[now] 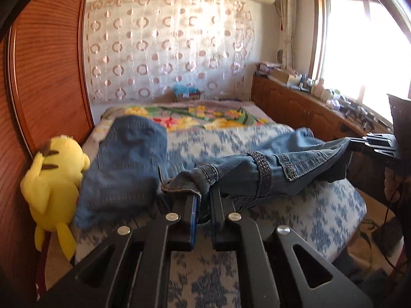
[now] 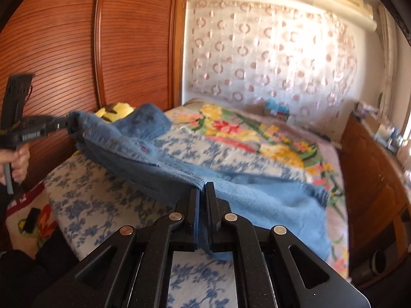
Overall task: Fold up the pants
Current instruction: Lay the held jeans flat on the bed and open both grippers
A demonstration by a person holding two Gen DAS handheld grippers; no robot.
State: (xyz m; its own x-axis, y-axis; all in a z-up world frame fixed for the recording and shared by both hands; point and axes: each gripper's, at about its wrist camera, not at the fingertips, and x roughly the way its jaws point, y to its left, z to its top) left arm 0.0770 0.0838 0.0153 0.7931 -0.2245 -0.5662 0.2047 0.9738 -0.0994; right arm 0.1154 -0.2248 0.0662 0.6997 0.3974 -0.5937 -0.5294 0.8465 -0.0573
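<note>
Here the jeans point(image 1: 257, 172) hang stretched above the bed point(image 1: 334, 210), waistband running straight between the grippers: left gripper point(image 1: 203, 200) clamped on one end, right gripper point(image 2: 201, 192) on the other, legs draping toward the headboard side.

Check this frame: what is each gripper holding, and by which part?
Both hold the jeans, lifted over the bed. The left gripper and the right gripper each clamp an opposite end of the waistband edge.
</note>
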